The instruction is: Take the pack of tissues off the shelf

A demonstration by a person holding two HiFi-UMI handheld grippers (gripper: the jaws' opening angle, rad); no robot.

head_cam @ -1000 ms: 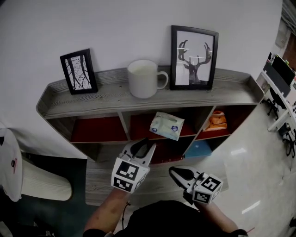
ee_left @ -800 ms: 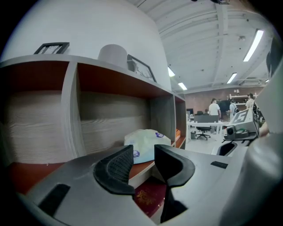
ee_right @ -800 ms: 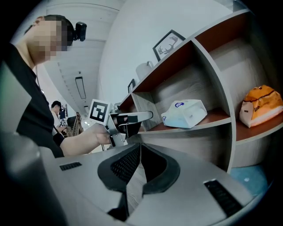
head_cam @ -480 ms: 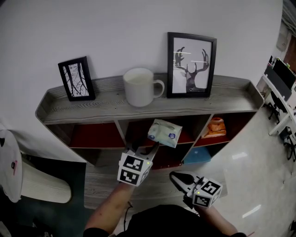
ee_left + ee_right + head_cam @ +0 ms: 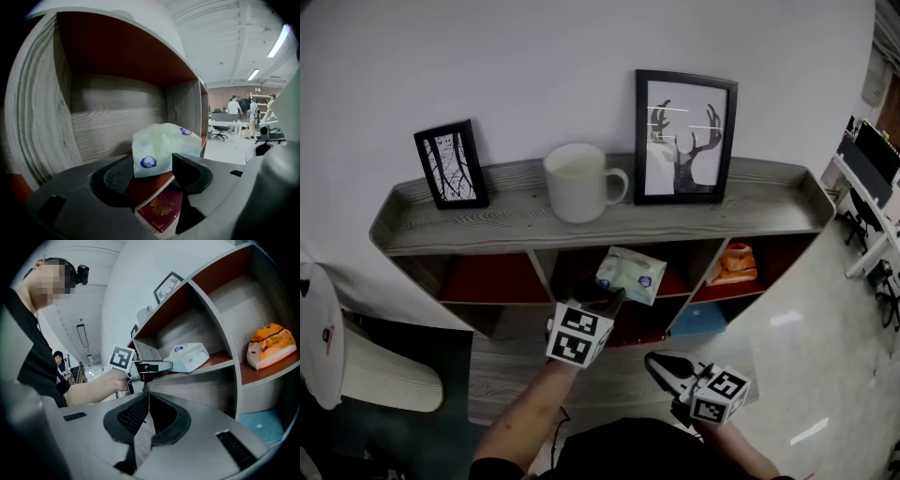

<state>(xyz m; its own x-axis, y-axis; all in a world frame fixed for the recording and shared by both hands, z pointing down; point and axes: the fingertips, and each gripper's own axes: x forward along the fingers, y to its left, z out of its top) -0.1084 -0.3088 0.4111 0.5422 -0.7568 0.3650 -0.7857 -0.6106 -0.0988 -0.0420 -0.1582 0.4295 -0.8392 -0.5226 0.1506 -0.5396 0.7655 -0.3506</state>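
Head view, nearest the person: the right gripper (image 5: 661, 363) hung low before the shelf unit (image 5: 769, 202). The right gripper view showed its jaws pressed together with nothing between them.

Higher and further in, the left gripper (image 5: 602, 298) was at the front edge of the middle upper compartment. In the left gripper view its jaws stood wide apart, one on each side of the near end of the pack of tissues (image 5: 161, 147). Whether the pads touched the wrapper could not be told. The pack lay on the compartment's red board, close to the front edge. Below the jaws a dark red booklet (image 5: 161, 208) lay on a lower level.

Toward the unit's right edge, an orange packet (image 5: 738, 261) sat in the right upper compartment. A blue thing (image 5: 701, 319) lay in the compartment beneath it.

On the top board, a small black frame (image 5: 450, 169) stood near the left edge and a white mug (image 5: 577, 183) about the middle. A larger frame with a deer picture (image 5: 682, 136) stood at the back edge against the white wall (image 5: 534, 56).
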